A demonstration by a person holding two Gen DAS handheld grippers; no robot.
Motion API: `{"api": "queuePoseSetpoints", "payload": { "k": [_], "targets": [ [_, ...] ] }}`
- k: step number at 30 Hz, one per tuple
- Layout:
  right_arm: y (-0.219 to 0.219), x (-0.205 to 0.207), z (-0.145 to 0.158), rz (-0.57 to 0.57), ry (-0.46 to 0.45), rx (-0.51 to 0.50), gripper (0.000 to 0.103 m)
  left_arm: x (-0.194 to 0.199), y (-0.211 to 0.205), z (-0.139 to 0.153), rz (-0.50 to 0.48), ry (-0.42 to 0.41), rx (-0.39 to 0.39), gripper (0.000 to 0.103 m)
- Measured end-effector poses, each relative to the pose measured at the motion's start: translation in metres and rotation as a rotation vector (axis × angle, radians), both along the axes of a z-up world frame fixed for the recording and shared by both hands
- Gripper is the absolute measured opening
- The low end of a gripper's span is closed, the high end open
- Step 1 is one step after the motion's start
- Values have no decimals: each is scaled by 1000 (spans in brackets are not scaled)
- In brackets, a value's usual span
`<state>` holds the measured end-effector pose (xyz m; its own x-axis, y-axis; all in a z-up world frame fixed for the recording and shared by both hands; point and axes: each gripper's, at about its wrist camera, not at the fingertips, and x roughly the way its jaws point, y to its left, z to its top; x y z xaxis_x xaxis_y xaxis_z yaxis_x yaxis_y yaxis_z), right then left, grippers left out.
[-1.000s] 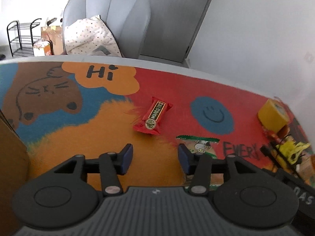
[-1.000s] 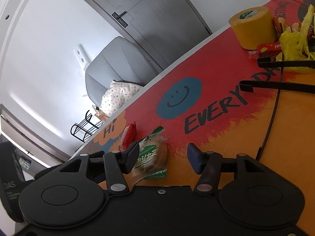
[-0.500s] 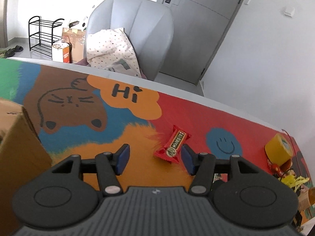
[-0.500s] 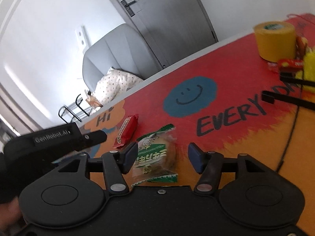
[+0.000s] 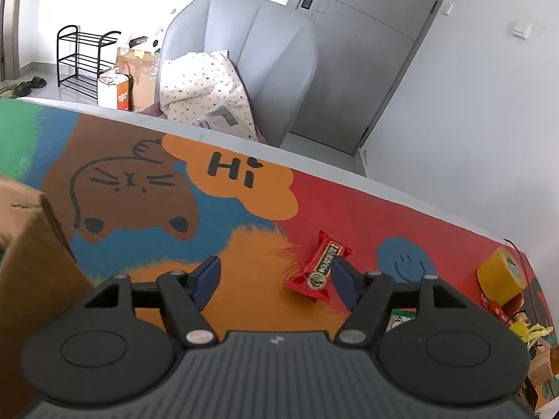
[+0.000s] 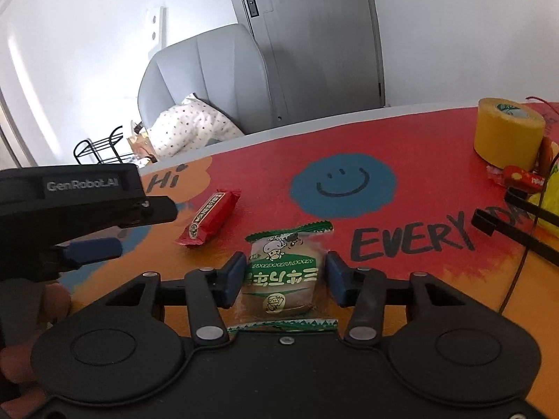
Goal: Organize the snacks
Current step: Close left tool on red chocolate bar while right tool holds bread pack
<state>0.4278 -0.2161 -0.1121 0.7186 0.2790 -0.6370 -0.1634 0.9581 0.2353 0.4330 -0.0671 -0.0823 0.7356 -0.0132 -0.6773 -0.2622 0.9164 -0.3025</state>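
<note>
Squarely between right tongs (image 6: pixel 283 274): green-wrapped cake (image 6: pixel 282 272).

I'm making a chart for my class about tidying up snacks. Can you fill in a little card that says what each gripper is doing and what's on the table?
left gripper: open, above the mat, nothing held
right gripper: open, a finger on each side of the green cake packet, not squeezing it
red snack bar: flat on the mat, left of the green cake packet
yellow tape roll: far right of the mat
cardboard box: left edge
mat: colourful, with a blue smiley and "Hi"
</note>
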Motion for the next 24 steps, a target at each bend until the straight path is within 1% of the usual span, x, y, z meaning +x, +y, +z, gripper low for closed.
{"api": "queuePoseSetpoints", "payload": {
  "k": [3,9,12,19,21,22,23,24],
  "targets": [
    [-10,-3,0,-25,-2,14,47,4,-7,-1,-15,-7,22,68],
    [-31,-9,-2,-73,-2,49,47,11,-24,-4,-49,-34,106,68],
    [-38,-12,-2,-109,-11,33,47,16,-29,-8,-68,-28,117,68],
    [-54,-13,0,-150,-24,39,47,27,-40,-16,-109,-12,148,65],
    [-55,-14,-1,-155,-22,31,48,28,-43,-20,-116,2,156,59],
    [-54,-13,-1,-155,-19,27,49,29,-42,-23,-118,14,153,50],
    [-53,-13,-2,-153,-15,24,50,27,-43,-23,-110,6,171,39],
    [-52,-13,-2,-150,-14,22,53,27,-44,-24,-112,11,177,35]
  ]
}}
